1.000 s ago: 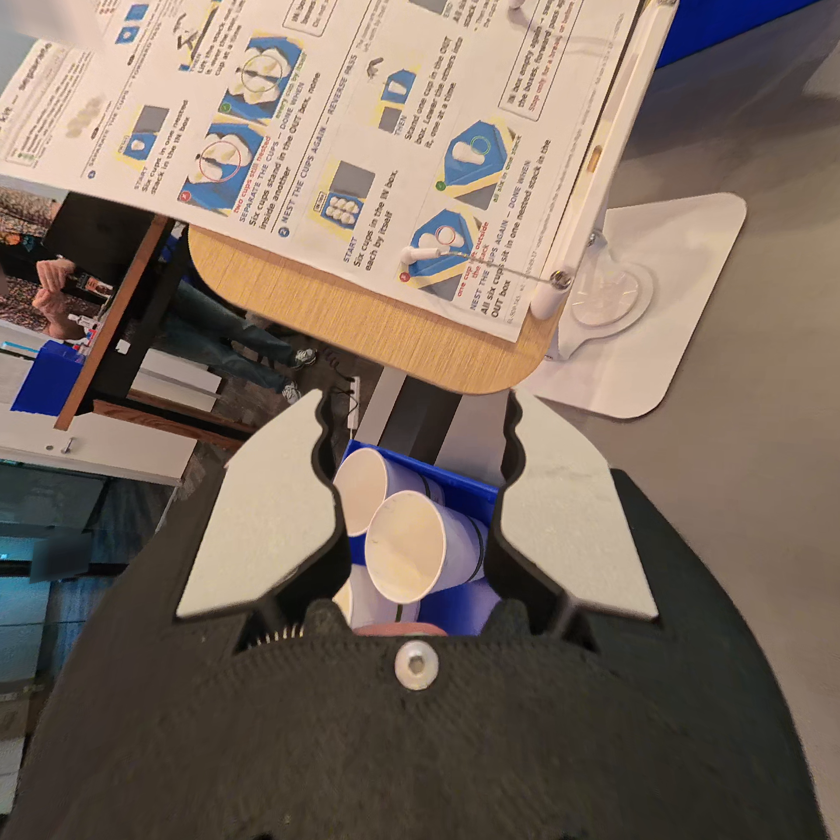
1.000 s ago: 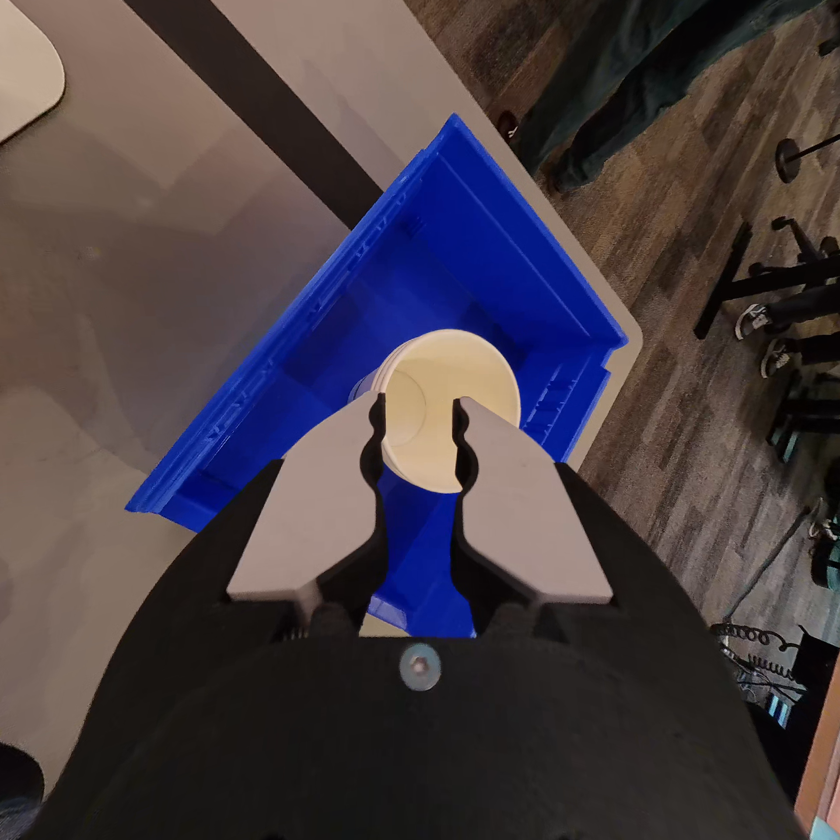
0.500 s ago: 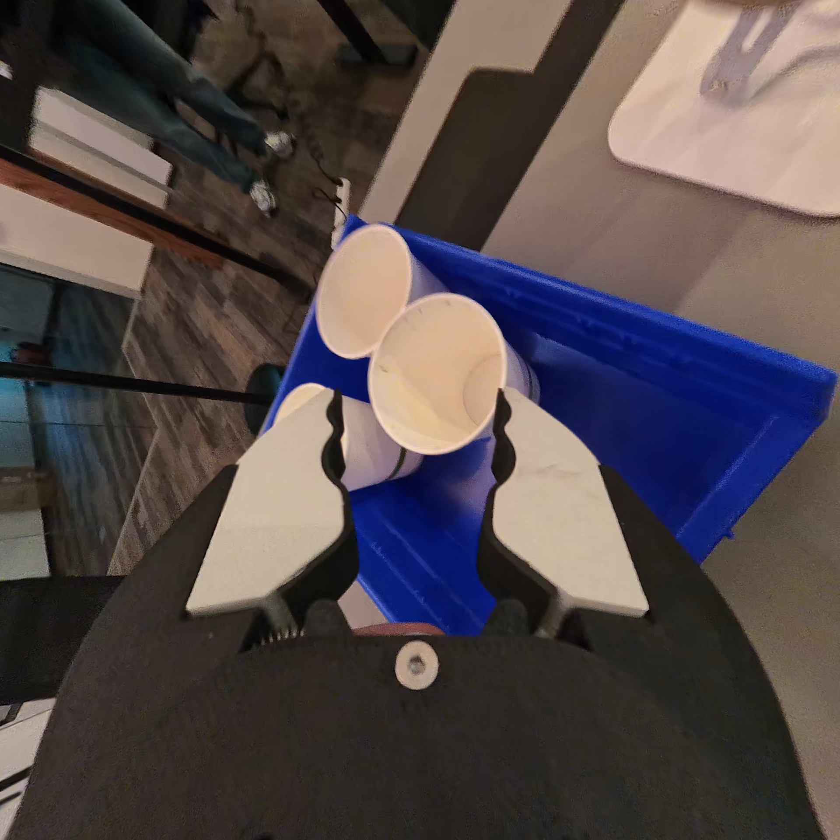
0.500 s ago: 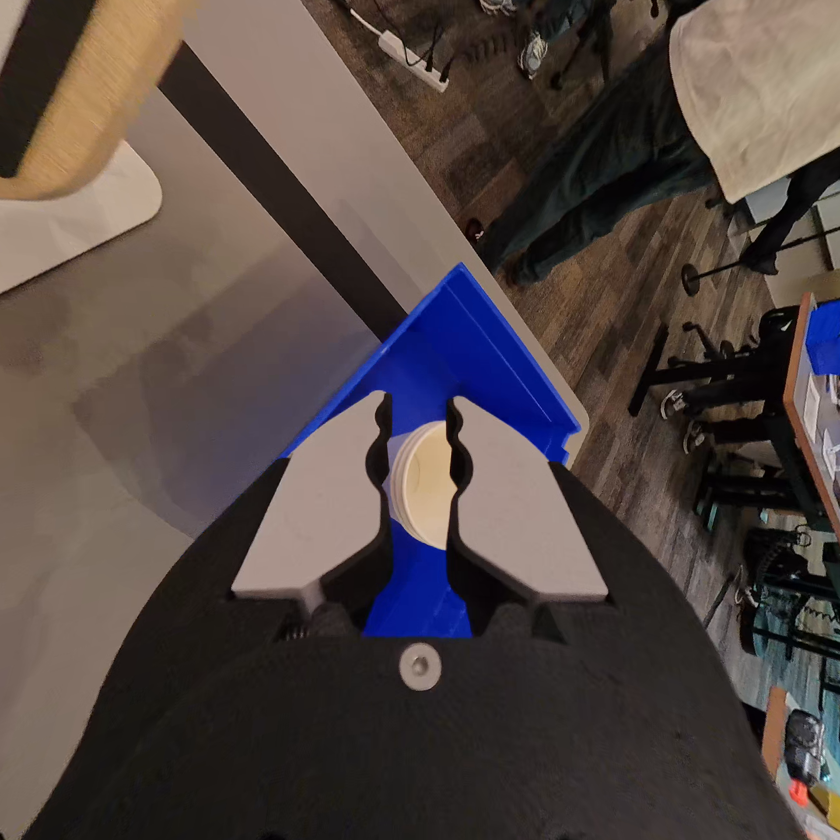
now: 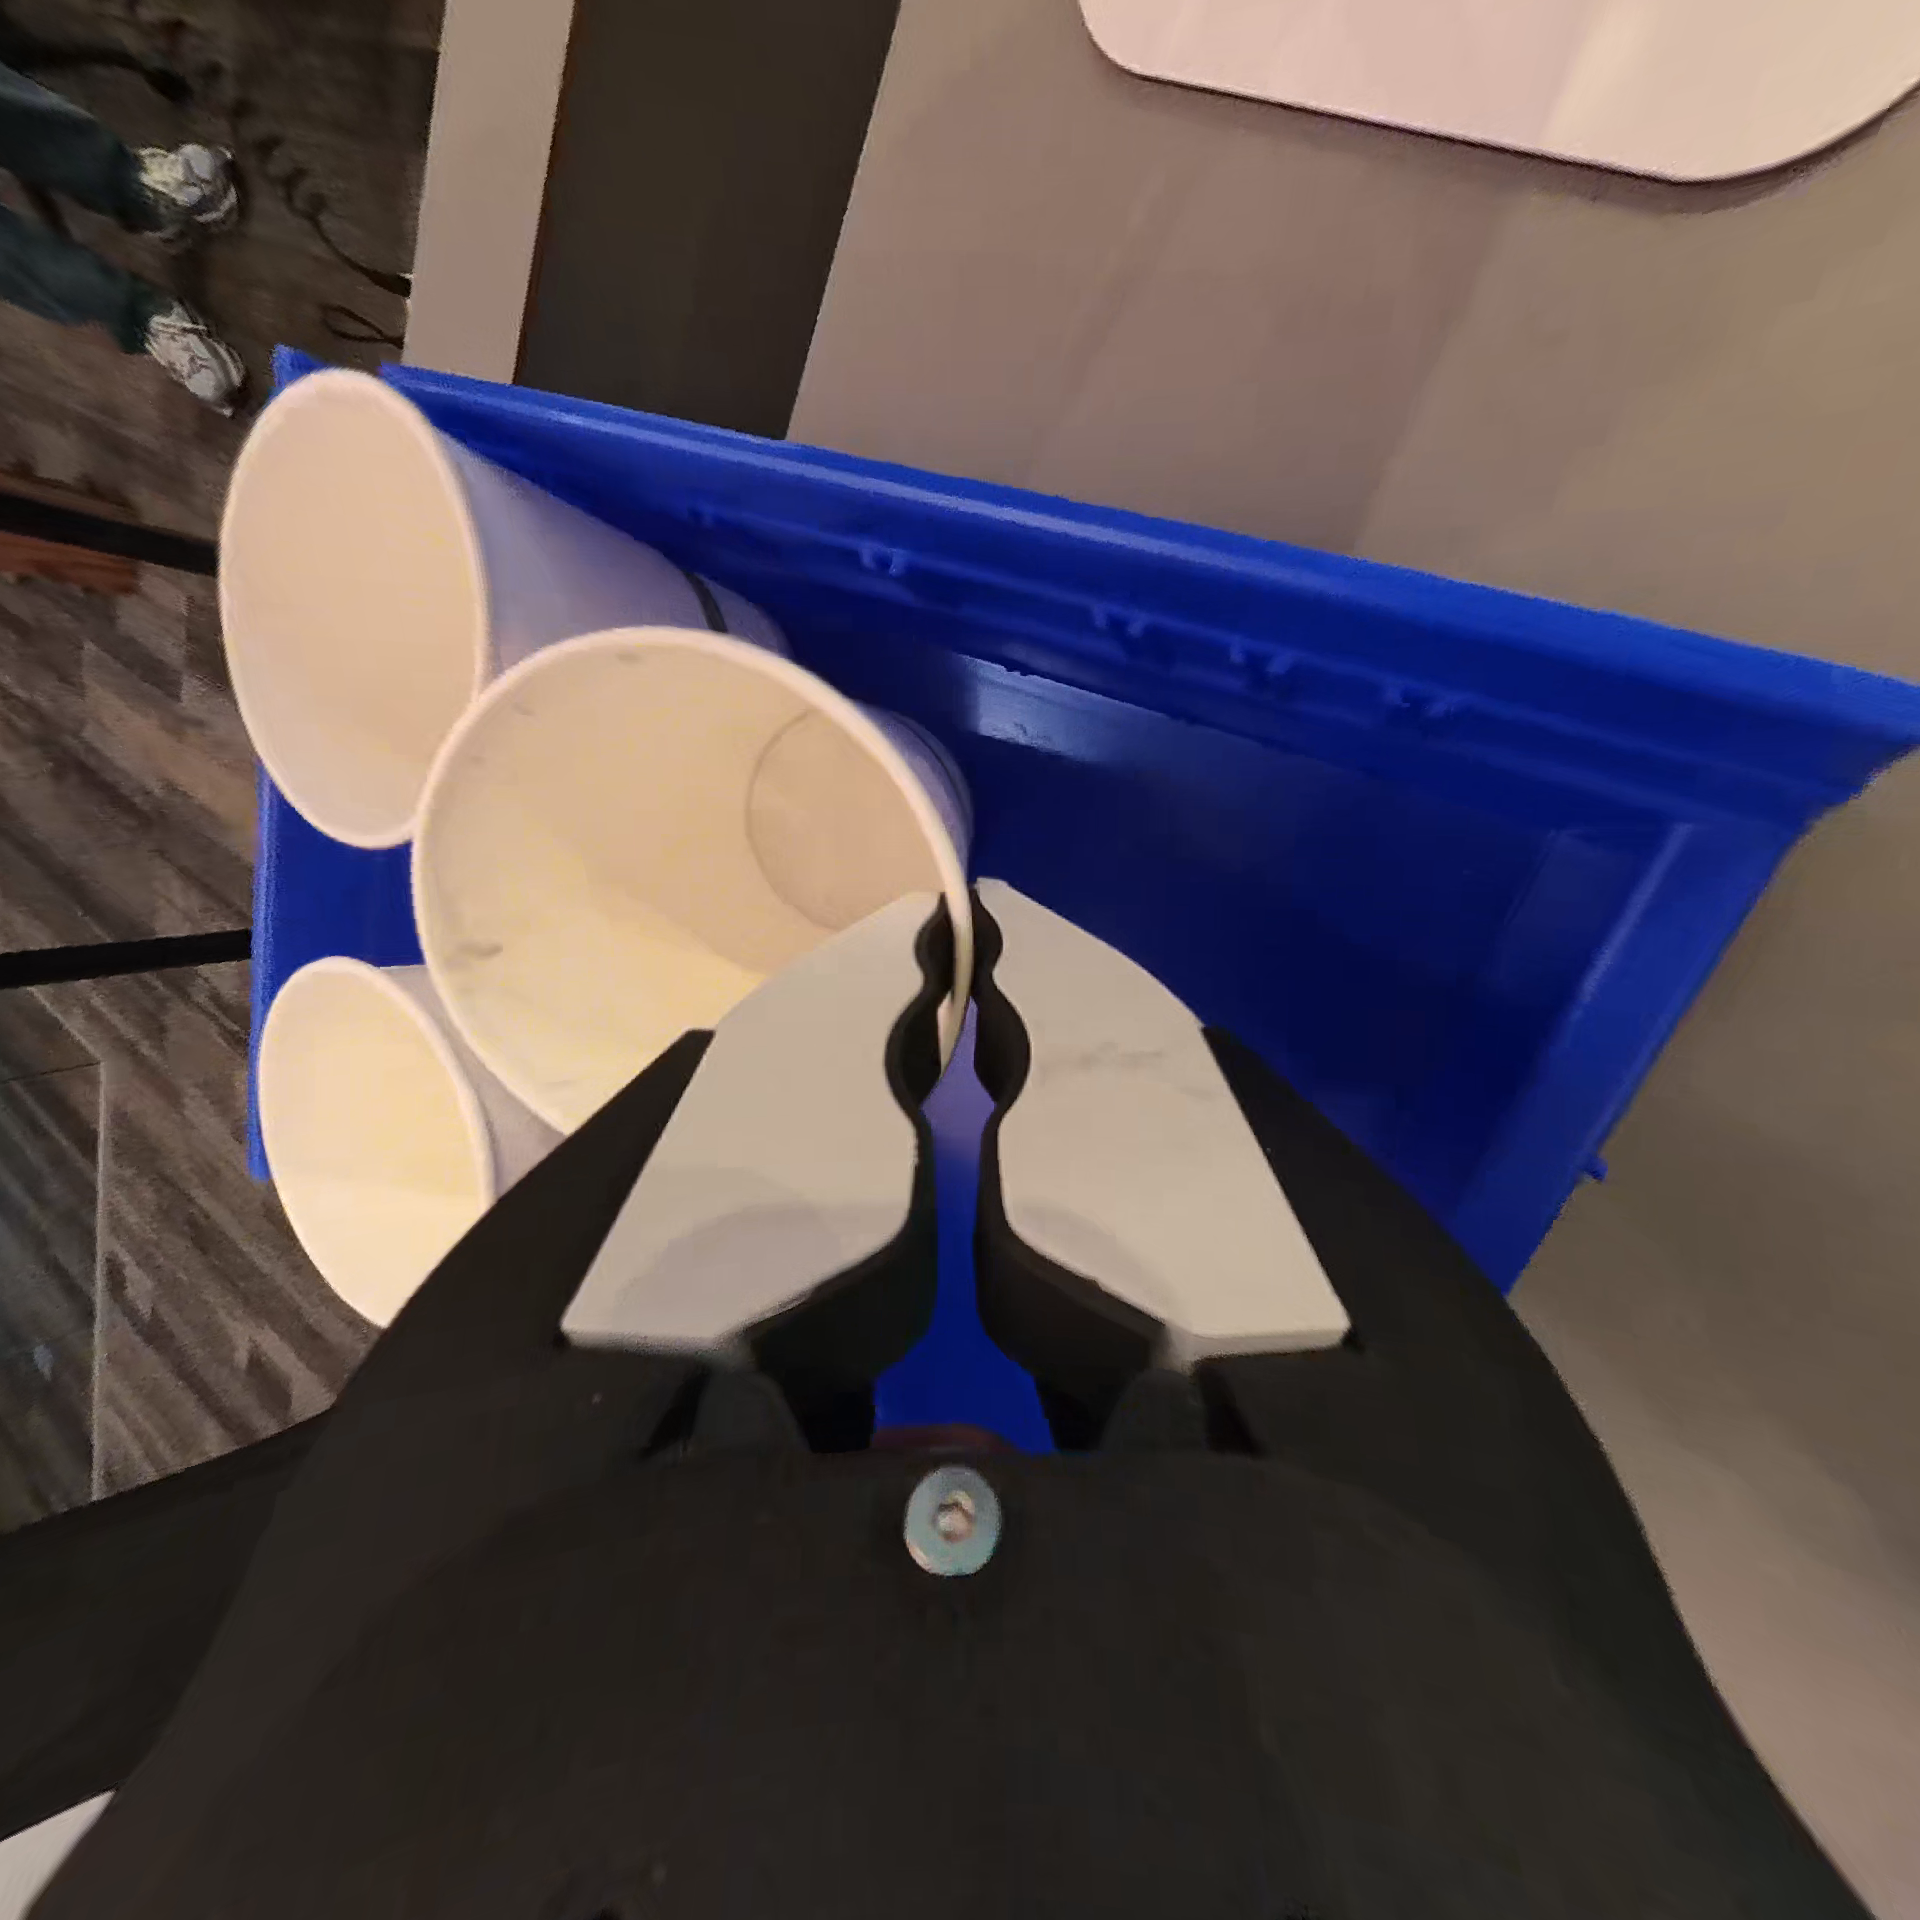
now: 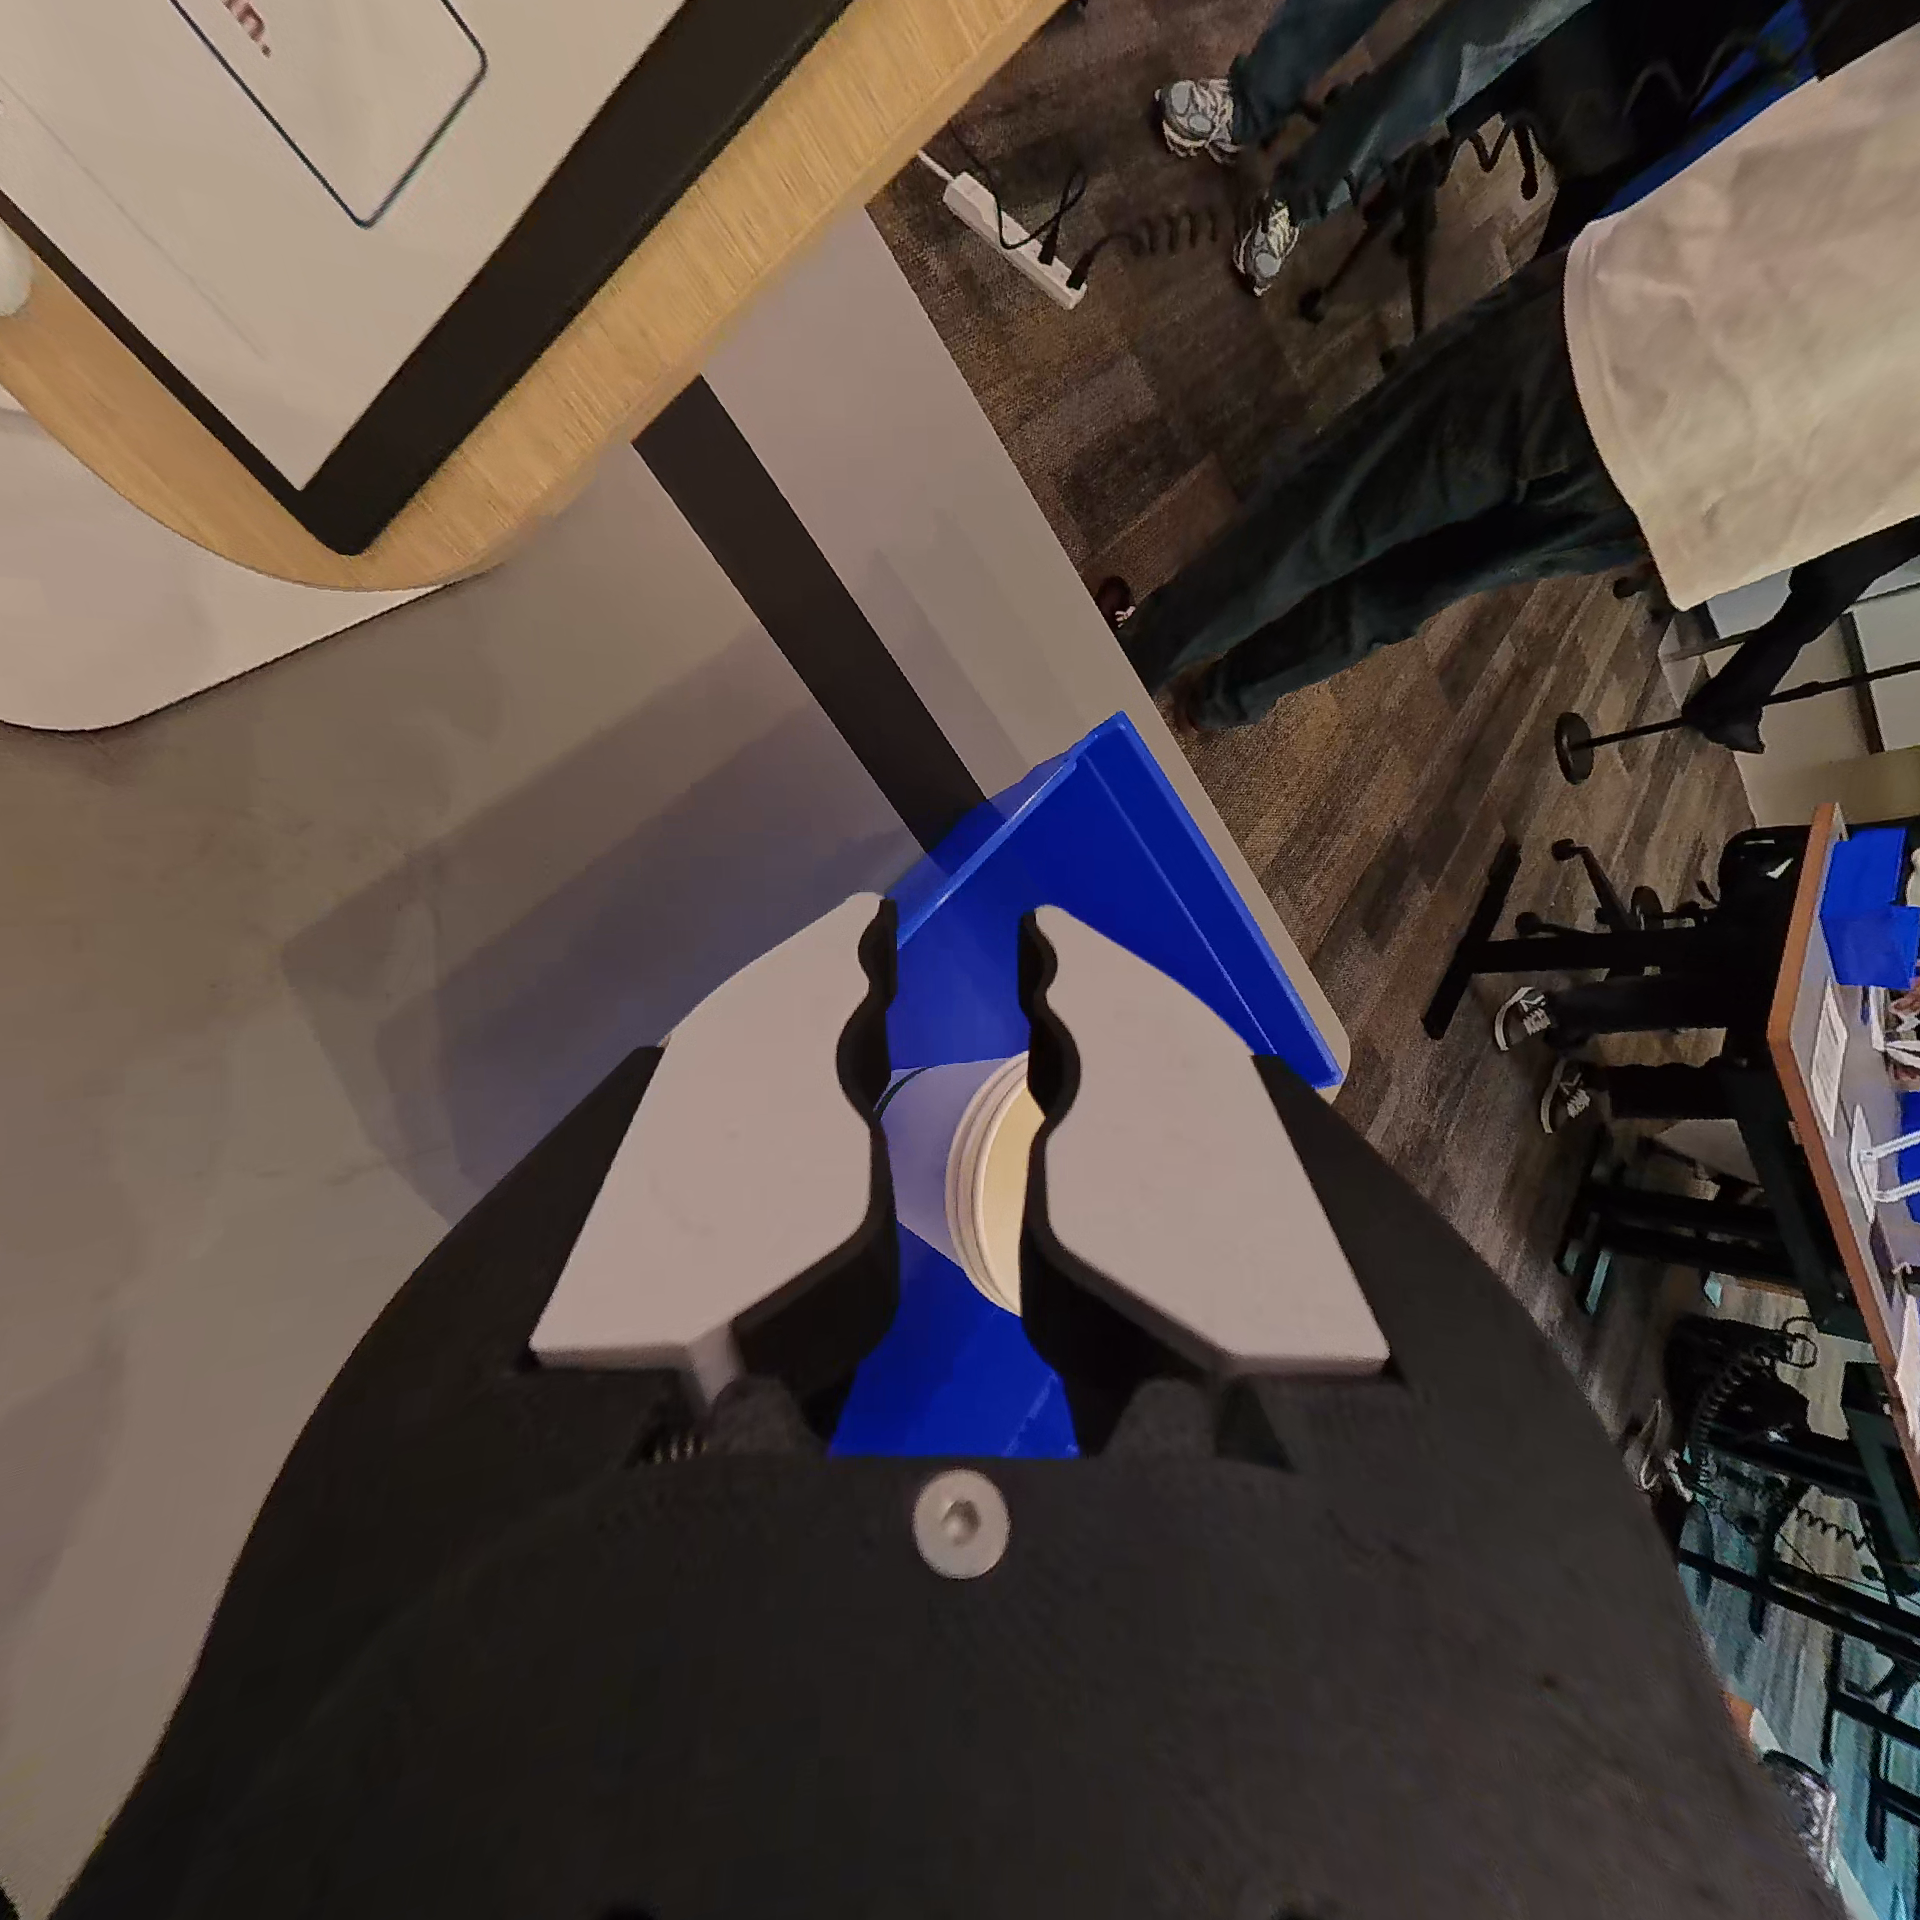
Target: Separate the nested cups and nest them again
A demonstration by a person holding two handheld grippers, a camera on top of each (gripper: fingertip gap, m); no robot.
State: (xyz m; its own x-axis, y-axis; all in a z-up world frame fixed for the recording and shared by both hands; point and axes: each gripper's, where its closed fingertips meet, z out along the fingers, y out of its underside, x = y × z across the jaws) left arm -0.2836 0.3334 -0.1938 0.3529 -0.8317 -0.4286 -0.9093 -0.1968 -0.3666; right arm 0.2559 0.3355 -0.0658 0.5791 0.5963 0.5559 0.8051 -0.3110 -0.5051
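Note:
In the left wrist view, three white paper cups stand in a blue bin point(image 5: 1351, 665). My left gripper point(image 5: 961, 914) is shut on the right rim wall of the middle cup point(image 5: 623, 862), one pad inside and one outside. The two other cups point(image 5: 353, 603) point(image 5: 364, 1132) stand beside it at the bin's left end. In the right wrist view, my right gripper point(image 6: 956, 925) is open with a narrow gap and holds nothing. A nested stack of cups point(image 6: 966, 1174) stands in a second blue bin point(image 6: 1143, 883) below and behind the fingers, partly hidden by the right finger.
A white base plate point(image 5: 1558, 73) lies on the grey table beyond the bin. A wooden board with a printed sheet point(image 6: 312, 260) stands at the upper left. A dark strip point(image 6: 790, 582) crosses the table. A person's legs point(image 6: 1403, 520) stand past the table edge. The left gripper's tips are roughly 55 centimetres from the right gripper's.
My left gripper came down to the bin and its jaws closed from wide open onto the middle cup's wall. My right gripper drew back and tilted up from the stack, its gap narrowing slightly.

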